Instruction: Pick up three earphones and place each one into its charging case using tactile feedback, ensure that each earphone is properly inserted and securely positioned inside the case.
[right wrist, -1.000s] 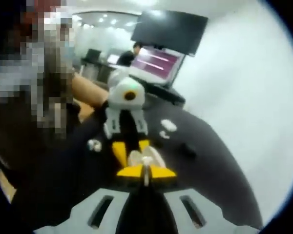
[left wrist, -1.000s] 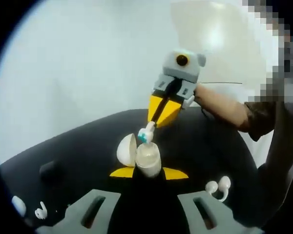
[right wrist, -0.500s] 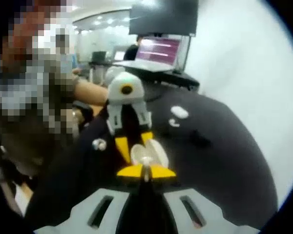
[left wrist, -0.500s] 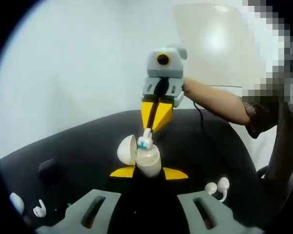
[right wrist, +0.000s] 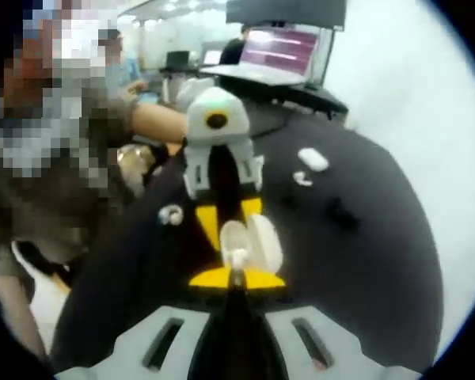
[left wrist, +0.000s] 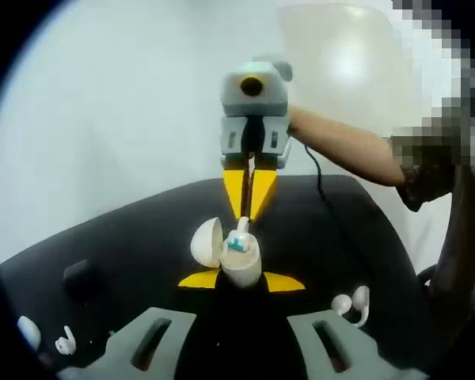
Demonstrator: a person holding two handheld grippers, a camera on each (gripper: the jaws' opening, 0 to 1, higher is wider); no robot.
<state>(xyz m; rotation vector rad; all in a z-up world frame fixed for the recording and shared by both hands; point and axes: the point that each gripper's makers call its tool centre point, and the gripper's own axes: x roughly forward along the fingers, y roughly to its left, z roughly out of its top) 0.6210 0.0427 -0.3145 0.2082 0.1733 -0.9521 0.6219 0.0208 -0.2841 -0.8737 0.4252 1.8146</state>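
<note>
Nearest in the left gripper view, the left tongs (left wrist: pixel 241 281) are clamped on an open white charging case (left wrist: pixel 239 263), lid hinged to the left. Just above, the right tongs (left wrist: pixel 246 212) are pinched together on the stem of an earphone (left wrist: pixel 238 239), its bud entering the case well. The seating should go best with a straight, gentle push along the well until resistance firms. Two loose earphones (left wrist: pixel 352 303) lie near right on the black desk (left wrist: pixel 340 229).
</note>
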